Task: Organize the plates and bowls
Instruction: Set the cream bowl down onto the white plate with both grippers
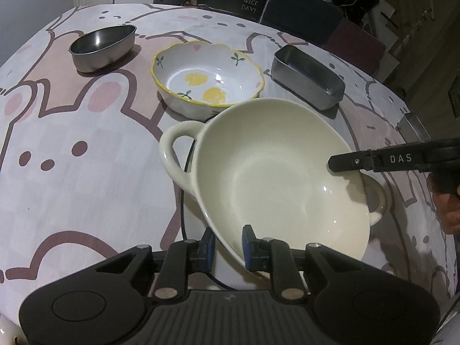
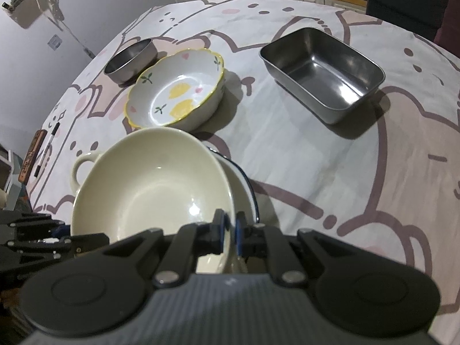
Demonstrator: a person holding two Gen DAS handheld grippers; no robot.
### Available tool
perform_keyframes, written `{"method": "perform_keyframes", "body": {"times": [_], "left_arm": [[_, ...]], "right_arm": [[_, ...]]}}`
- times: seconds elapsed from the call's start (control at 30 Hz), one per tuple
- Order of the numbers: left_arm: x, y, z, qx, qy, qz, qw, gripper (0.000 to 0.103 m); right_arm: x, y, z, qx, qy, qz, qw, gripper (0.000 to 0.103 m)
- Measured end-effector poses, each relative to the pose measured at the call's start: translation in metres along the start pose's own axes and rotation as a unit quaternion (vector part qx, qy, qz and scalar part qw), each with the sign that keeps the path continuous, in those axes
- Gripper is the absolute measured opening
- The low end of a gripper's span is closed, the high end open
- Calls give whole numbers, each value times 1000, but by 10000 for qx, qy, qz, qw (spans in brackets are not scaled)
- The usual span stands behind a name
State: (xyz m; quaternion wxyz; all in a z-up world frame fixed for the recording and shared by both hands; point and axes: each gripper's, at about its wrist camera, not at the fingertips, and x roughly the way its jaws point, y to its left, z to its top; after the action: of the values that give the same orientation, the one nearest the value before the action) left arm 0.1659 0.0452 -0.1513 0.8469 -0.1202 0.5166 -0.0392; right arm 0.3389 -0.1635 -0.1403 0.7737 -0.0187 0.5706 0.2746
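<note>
cream two-handled bowl [image 1: 276,172] tilted over blue-rimmed plate [image 2: 247,184], left gripper [image 1: 228,244] and right gripper [image 2: 229,227] fingers clamped on its near rim

Your two wrist views are dim and slightly soft, with a cool, greyish cast. Light falls from overhead: small white glints sit inside the cream bowl [image 1: 276,178] and the rectangular steel tin [image 2: 325,72], and the dishes cast soft shadows on the patterned cloth [image 1: 86,149]. Fisheye distortion bends the bench edge into an arc, and the corners go dark. The background room is murky; your gripper housings up close look blurred.
</note>
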Motion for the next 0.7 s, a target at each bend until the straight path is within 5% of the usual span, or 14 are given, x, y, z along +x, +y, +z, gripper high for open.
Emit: {"method": "perform_keyframes", "body": {"times": [0.7], "left_arm": [[1,4,2,-197,92,-96,9997,22]], "right_arm": [[4,4,3,7,59,-114,9999,11]]}}
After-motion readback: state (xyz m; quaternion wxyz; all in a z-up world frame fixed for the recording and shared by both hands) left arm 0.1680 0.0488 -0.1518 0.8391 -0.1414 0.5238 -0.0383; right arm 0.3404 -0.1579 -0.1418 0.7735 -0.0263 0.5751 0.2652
